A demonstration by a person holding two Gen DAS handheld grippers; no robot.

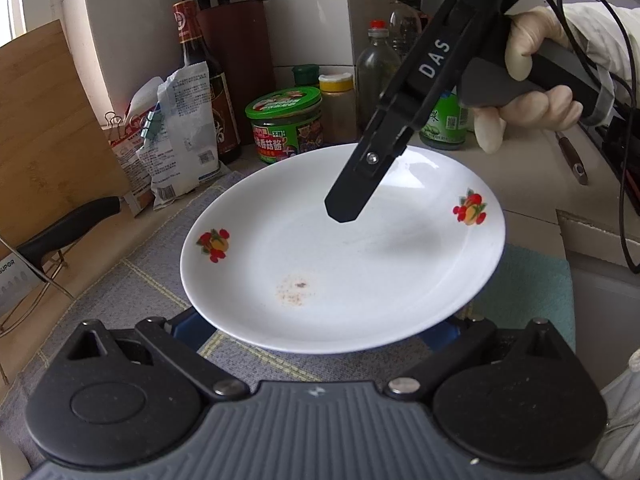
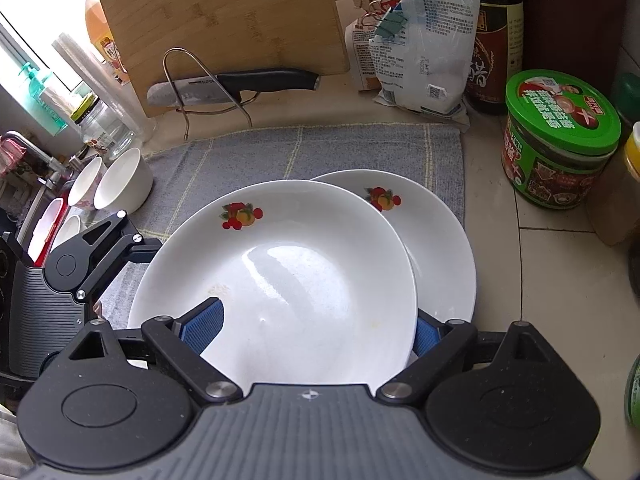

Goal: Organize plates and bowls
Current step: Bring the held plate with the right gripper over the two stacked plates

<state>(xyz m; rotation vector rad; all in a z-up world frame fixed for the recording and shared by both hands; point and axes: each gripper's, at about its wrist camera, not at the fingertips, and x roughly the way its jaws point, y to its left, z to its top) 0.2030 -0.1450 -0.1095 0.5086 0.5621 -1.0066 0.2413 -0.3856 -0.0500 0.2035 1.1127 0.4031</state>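
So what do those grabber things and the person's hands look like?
Each gripper is black with a ribbed grey body and blue ridged pads. The right gripper has long black fingers, white letters "DAS" on its side, a grey handle and a black cable looping behind it. The hand on it wears a pale glove and a light sleeve.

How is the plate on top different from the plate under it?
The top plate shows nearly whole; the bottom plate is half hidden beneath it. The top plate lies nearer the camera; the bottom plate pokes out toward the green-lidded jar. Both are white with a fruit picture.
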